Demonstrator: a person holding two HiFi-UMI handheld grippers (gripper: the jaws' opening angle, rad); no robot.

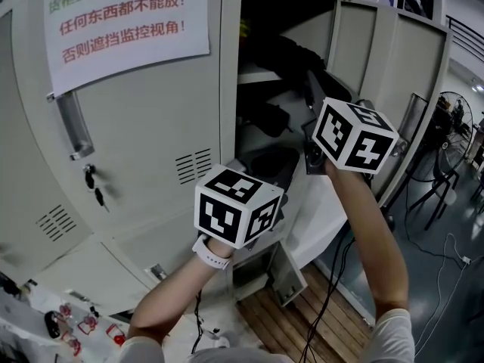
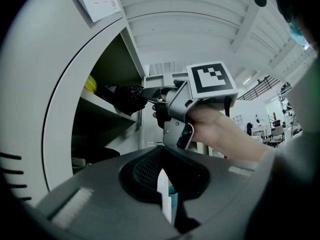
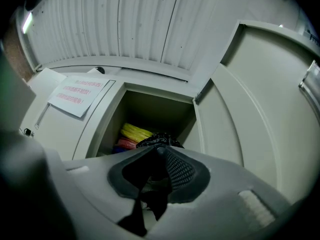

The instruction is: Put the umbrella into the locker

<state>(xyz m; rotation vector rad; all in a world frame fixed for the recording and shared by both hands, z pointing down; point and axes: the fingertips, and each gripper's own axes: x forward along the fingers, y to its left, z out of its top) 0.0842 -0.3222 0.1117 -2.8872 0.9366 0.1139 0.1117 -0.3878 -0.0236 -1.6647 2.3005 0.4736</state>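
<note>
The grey locker (image 1: 151,142) has one compartment open (image 3: 150,109). In the left gripper view a black folded umbrella (image 2: 126,98) rests at the front edge of the upper shelf (image 2: 102,109). My right gripper (image 2: 148,95) reaches up to it. In the right gripper view the jaws (image 3: 157,149) are shut on the umbrella's black fabric (image 3: 159,139), and a black strip hangs below them. My left gripper (image 2: 161,151) stays lower, in front of the opening, its jaws together and nothing in them. Its marker cube (image 1: 238,206) shows in the head view.
Yellow and red things (image 3: 132,133) lie deep on the shelf. A paper notice (image 1: 125,21) hangs on the closed door at left, with keys (image 1: 92,181) in its lock. The open door (image 1: 412,89) stands right. A fan (image 1: 454,119) and floor cables (image 1: 446,263) lie beyond.
</note>
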